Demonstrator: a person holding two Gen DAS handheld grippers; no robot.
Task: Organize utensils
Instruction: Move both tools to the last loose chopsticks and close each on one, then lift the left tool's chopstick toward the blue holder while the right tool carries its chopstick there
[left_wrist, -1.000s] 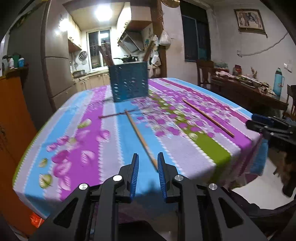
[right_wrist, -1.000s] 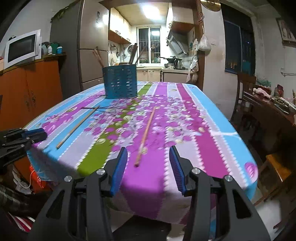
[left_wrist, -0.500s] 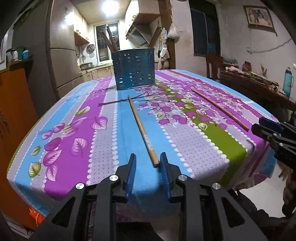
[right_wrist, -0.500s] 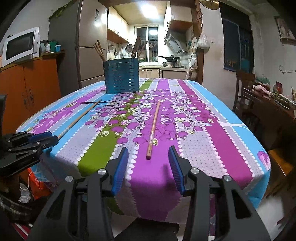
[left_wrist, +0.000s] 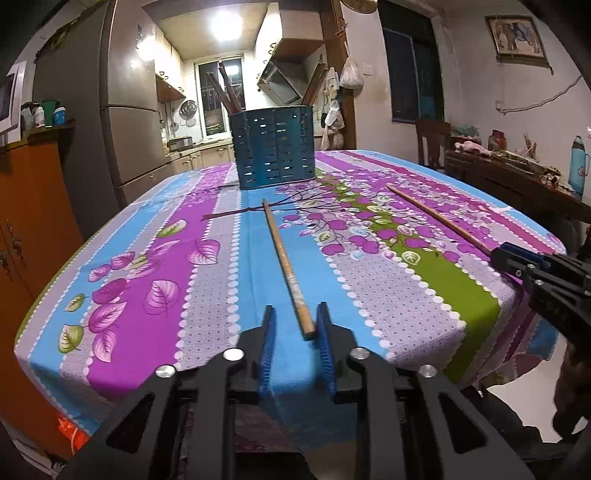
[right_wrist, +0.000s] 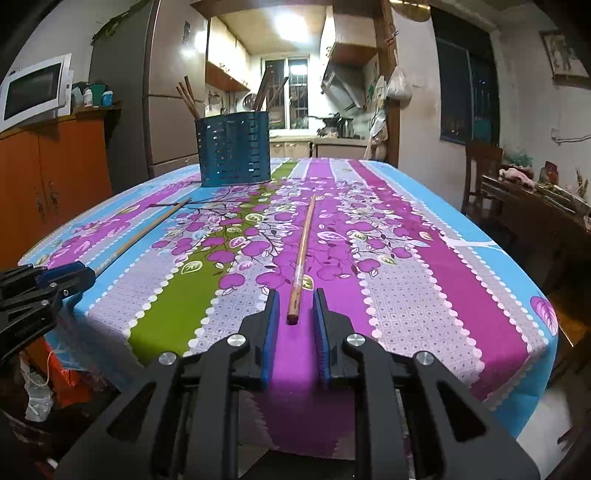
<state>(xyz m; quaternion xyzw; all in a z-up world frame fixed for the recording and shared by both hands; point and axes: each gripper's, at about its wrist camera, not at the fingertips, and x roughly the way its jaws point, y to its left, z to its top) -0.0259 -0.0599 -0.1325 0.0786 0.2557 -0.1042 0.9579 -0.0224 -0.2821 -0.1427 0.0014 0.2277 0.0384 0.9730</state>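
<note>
Two long wooden chopsticks lie on the flowered tablecloth. In the left wrist view, one chopstick (left_wrist: 284, 266) points at my left gripper (left_wrist: 295, 317), which is open with the near end between its blue pads. The other chopstick (left_wrist: 439, 219) lies to the right. In the right wrist view, that chopstick (right_wrist: 302, 254) has its near end between the pads of my open right gripper (right_wrist: 294, 302). A blue perforated utensil holder (left_wrist: 274, 147) with several chopsticks in it stands at the far end; it also shows in the right wrist view (right_wrist: 233, 148).
The table's near edge (left_wrist: 258, 373) drops just below the grippers. An orange cabinet (left_wrist: 29, 206) stands left, a fridge (left_wrist: 129, 122) behind it. A dark side table (right_wrist: 535, 210) and a chair (right_wrist: 480, 173) stand to the right.
Both grippers have moved forward and down to the table edge. Each chopstick's near end now sits between the pads. The right jaws have narrowed; the left stayed about as wide.
</note>
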